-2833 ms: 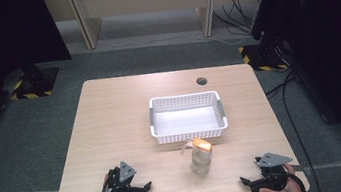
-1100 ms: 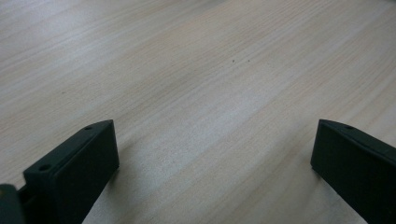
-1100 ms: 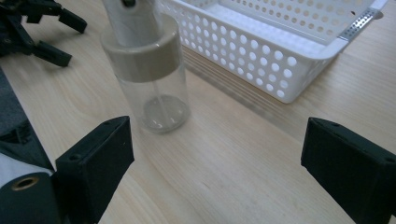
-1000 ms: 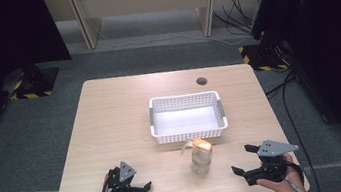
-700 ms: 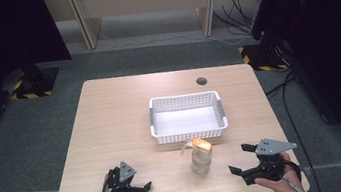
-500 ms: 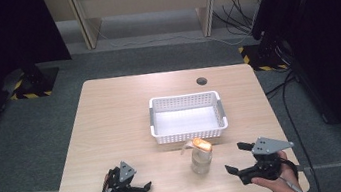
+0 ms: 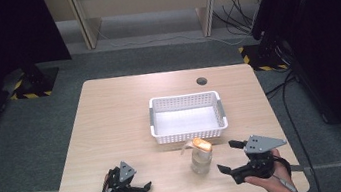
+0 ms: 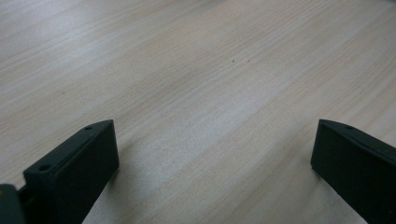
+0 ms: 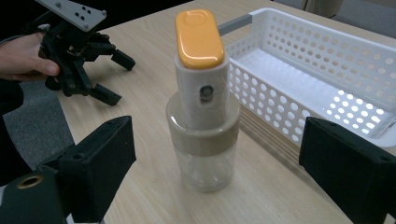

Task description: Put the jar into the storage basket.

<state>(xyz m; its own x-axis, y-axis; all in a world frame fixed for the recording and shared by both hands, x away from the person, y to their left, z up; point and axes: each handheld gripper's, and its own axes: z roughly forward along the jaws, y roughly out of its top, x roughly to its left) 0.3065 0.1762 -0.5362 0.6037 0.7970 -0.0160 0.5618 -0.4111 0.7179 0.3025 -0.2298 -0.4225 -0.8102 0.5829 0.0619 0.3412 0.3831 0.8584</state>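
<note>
A clear plastic bottle (image 7: 201,156) with a white neck and an orange lid stands upright near the table's front edge, just in front of a white perforated basket (image 7: 184,97). My right gripper (image 7: 226,157) is open just right of the bottle. In the right gripper view the bottle (image 9: 201,121) stands between the two spread jaws, which are clear of it on both sides. My left gripper (image 7: 144,191) rests open at the front left, over bare wood (image 8: 210,93) with nothing between its jaws.
The basket (image 9: 327,44) looks empty, and its near wall is close behind the bottle. A round cable hole (image 7: 201,80) sits at the table's (image 7: 112,124) far edge. The left gripper (image 9: 114,77), held by a hand, lies beyond the bottle.
My right gripper has moved left along the front edge toward the bottle, still open. The left gripper and the bottle have not moved.
</note>
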